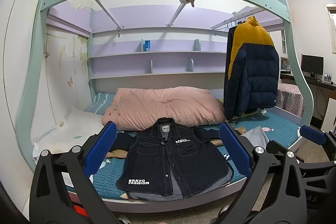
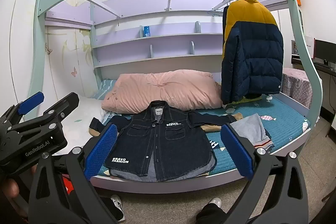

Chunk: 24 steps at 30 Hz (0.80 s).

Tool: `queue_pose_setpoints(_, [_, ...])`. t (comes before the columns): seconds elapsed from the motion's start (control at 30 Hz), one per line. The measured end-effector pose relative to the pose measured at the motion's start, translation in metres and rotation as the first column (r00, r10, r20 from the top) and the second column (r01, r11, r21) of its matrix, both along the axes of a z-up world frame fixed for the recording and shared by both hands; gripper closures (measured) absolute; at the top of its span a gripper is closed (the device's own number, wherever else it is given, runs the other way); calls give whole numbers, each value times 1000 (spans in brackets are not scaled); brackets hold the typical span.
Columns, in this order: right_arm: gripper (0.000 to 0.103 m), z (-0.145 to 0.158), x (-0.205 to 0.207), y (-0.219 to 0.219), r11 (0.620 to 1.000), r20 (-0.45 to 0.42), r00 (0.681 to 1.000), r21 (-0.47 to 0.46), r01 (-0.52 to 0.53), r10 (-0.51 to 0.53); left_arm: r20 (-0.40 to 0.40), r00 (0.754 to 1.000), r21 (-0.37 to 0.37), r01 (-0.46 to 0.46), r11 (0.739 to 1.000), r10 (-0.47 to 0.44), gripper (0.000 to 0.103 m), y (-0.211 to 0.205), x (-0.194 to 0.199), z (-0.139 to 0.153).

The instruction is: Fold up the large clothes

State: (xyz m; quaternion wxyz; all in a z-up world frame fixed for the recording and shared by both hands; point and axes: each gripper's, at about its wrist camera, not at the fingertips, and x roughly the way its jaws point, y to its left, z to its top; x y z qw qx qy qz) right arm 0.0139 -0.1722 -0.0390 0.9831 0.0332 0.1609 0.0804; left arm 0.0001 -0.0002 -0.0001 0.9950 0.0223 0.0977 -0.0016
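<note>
A dark denim jacket (image 1: 172, 159) with white "BRAVO FASHION" lettering lies flat, front up, on the teal bed cover, collar toward the pillow and sleeves spread; it also shows in the right wrist view (image 2: 161, 146). My left gripper (image 1: 168, 150) is open and empty, held in front of the bed, short of the jacket. My right gripper (image 2: 168, 152) is open and empty, also short of the bed edge. The right gripper shows at the right of the left wrist view (image 1: 310, 135), the left gripper at the left of the right wrist view (image 2: 31, 102).
A pink quilt (image 2: 163, 89) lies behind the jacket. A grey garment (image 2: 252, 129) and a tan one (image 2: 212, 127) lie to its right. A yellow and navy puffer coat (image 2: 252, 49) hangs at the right. The bed rail (image 2: 168, 184) runs along the front; shoes on the floor below.
</note>
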Motion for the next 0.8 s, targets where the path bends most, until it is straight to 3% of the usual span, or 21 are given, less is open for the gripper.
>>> queue_pose_setpoints(0.8, [8,0,0,0,1000,-4,1000,3,-1,1,-2,1000,-2,-1,1000,1,5,0,-1,1])
